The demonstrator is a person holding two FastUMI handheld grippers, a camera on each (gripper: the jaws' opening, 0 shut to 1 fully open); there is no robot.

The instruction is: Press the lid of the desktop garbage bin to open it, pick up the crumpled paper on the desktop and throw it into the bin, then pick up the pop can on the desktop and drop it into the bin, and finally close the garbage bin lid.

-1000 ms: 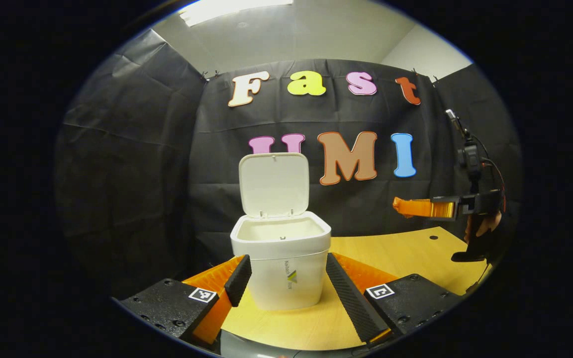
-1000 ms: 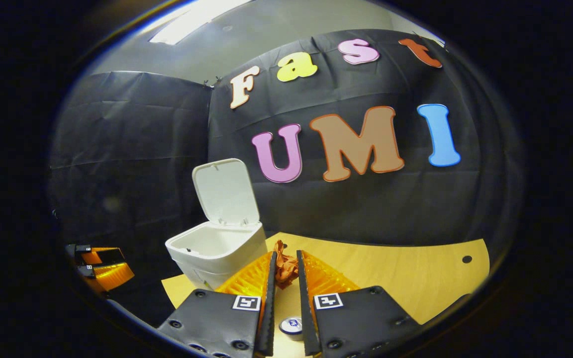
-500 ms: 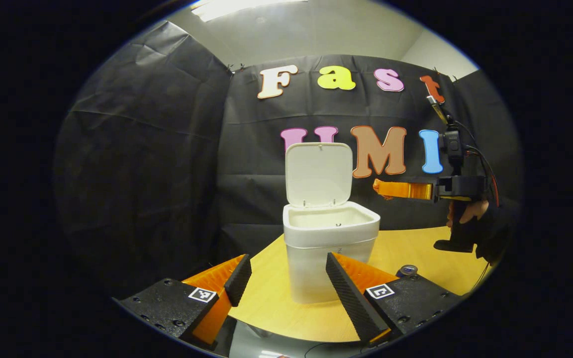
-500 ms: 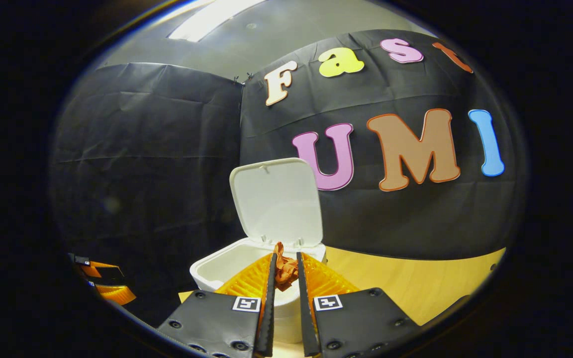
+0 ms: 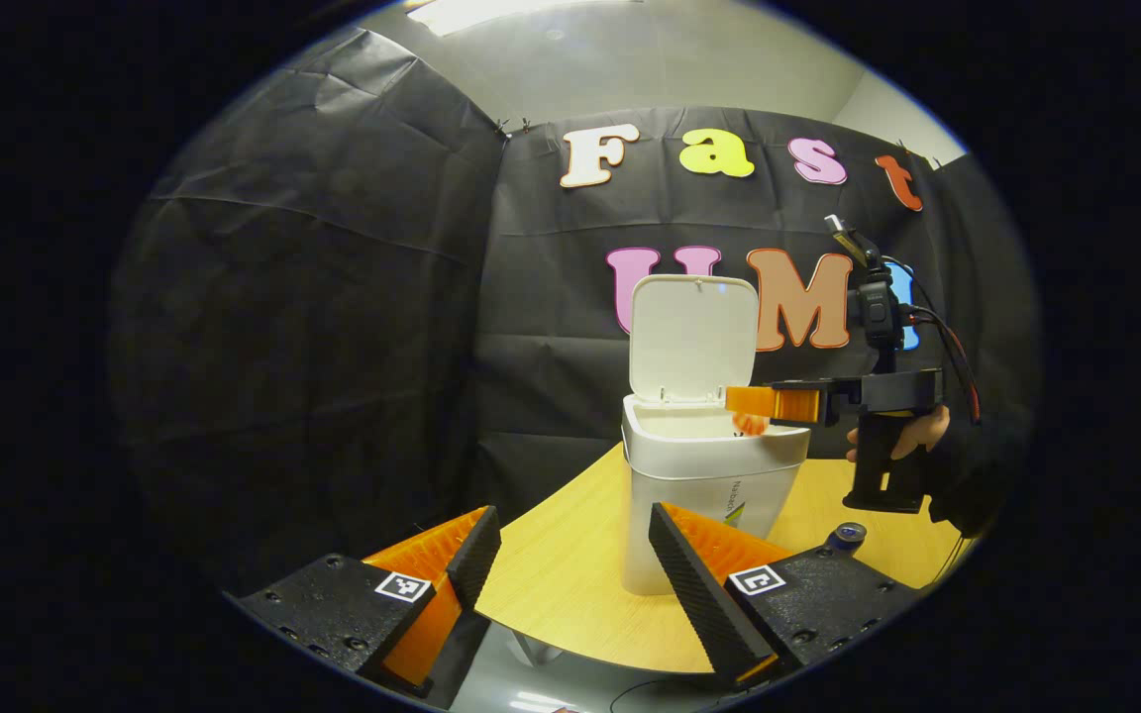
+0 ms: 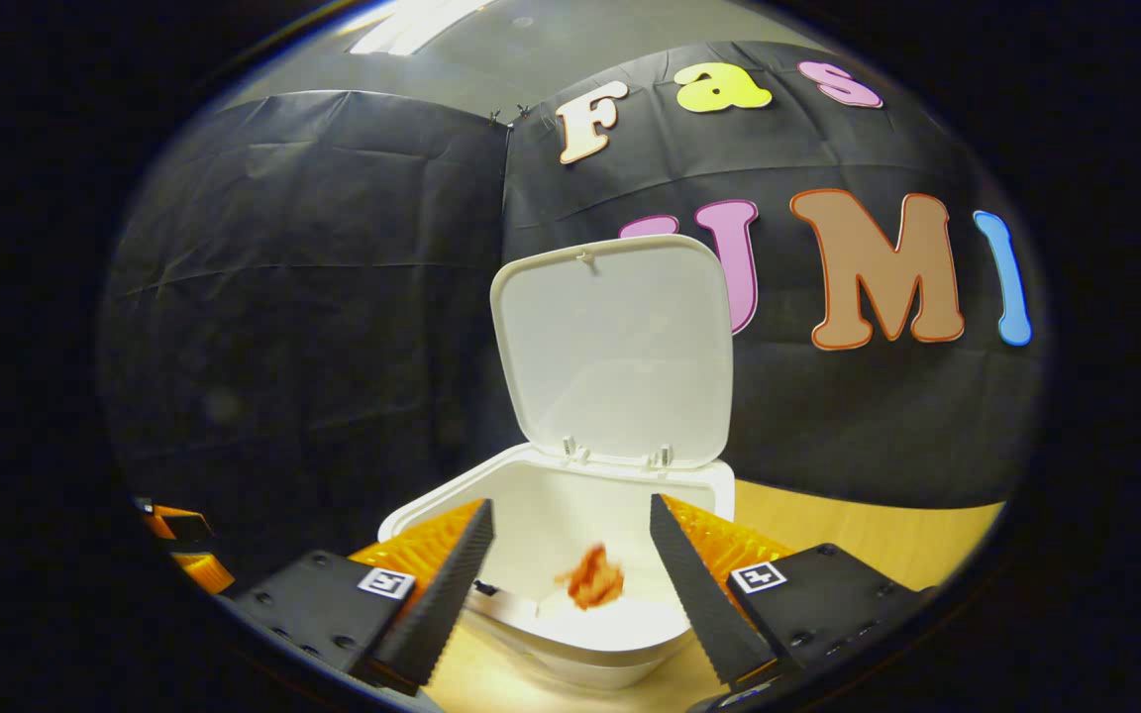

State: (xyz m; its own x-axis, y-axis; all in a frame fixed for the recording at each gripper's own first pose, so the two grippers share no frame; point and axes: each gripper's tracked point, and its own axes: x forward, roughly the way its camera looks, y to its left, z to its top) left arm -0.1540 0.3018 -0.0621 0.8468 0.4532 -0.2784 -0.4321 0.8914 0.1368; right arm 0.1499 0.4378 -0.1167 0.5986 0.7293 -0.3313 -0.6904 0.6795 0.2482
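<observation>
Hovering over the mouth of the white plastic desktop garbage bin (image 6: 570, 555), the right gripper (image 6: 570, 555) has its two ridged, saw-edged fingers spread wide with nothing between them. Just below that gap, the crumpled orange paper (image 6: 592, 577) shows blurred against the bin's pale inside, apart from both fingers. In the left gripper view the same gripper (image 5: 741, 400) reaches level over the bin's rim (image 5: 699, 451), held by a hand (image 5: 902, 436) in a dark sleeve, with a small camera and cables riding on top; a scrap of orange (image 5: 751, 424) sits just under its tip, inside the opening. The bin's square, round-cornered lid (image 6: 615, 347) stands upright on two small hinges at the back edge. Nearer the lens, the left gripper (image 5: 570, 555) is also spread wide and empty, low before the table's edge; its right finger (image 5: 694, 584) overlaps the bin's lower corner. Beside the bin's foot, past that finger, the top of the pop can (image 5: 848, 536) peeks up, dark blue with a silvery rim, standing on the pale wood-grain tabletop (image 5: 570, 594). A small green-and-grey logo with tiny print marks the bin's front wall (image 5: 734, 510), too small to read. Square black-and-white marker tags (image 6: 384, 582) sit on the black gripper bodies.
</observation>
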